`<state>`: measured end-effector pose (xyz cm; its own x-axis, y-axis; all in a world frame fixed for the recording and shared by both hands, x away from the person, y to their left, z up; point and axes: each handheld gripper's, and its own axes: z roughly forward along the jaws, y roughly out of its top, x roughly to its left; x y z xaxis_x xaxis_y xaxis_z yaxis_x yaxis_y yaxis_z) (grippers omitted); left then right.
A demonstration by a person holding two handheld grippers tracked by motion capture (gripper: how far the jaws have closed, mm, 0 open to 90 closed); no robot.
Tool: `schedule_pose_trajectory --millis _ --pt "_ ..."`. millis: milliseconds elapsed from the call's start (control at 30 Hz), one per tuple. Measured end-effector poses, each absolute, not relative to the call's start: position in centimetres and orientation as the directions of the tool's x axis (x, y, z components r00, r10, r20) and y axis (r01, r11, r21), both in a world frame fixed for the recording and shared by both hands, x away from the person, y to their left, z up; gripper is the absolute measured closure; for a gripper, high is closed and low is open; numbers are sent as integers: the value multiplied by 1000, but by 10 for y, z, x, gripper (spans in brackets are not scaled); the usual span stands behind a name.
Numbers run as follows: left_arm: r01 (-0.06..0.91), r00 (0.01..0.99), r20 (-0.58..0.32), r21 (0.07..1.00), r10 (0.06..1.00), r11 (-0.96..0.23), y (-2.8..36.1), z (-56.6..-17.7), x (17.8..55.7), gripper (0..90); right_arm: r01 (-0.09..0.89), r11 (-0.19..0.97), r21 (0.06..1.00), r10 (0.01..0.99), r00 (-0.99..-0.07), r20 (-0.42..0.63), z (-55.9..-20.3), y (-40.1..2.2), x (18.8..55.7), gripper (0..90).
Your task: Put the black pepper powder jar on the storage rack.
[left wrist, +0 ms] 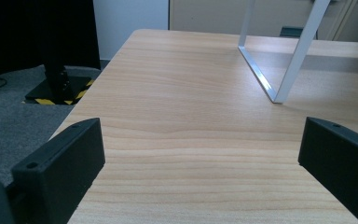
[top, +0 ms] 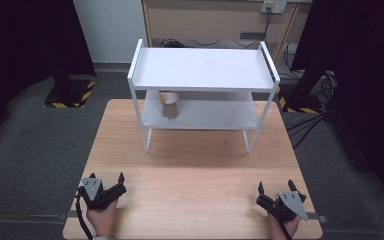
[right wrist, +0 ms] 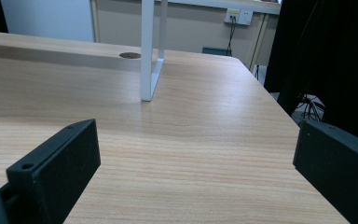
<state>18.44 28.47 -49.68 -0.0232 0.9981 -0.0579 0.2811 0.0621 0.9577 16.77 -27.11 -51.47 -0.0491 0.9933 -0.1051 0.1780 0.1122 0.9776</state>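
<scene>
Wooden table (top: pixel 190 165): one white two-tier rack (top: pixel 202 70), one jar (top: pixel 170 106), two tools wide apart.

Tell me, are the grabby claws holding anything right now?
No. Both the left gripper and the right gripper are open with bare table between their fingers. The jar sits untouched on the shelf.

A light wooden table (top: pixel 190 200) stands on grey carpet (top: pixel 25 165). At its far half sits a white two-level shelf rack (top: pixel 202 67), its legs planted on the tabletop. On the lower shelf, toward the left, stands a small jar (top: pixel 170 106) with a tan lid and dark contents. Left of the table, on the floor, lies a black base plate with yellow-and-black hazard stripes (top: pixel 70 92). Far right, cables (top: pixel 310 120) trail across the carpet. A wall socket (top: pixel 274 6) sits on the far wall.
</scene>
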Motion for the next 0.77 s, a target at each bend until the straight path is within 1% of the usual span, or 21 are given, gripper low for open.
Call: schedule_pose_trajectory --millis 267,500,767 --pt "287 -34 -71 955 997 77 285 -496 183 0 182 121 976 992 -53 -114 -514 -271 168 5" --pt "273 -31 -79 958 996 84 286 -498 182 0 187 131 974 991 -57 -122 -513 -270 169 5" --pt "273 -35 -83 958 996 90 285 -497 182 0 190 117 975 993 -48 -109 -513 -270 169 5"
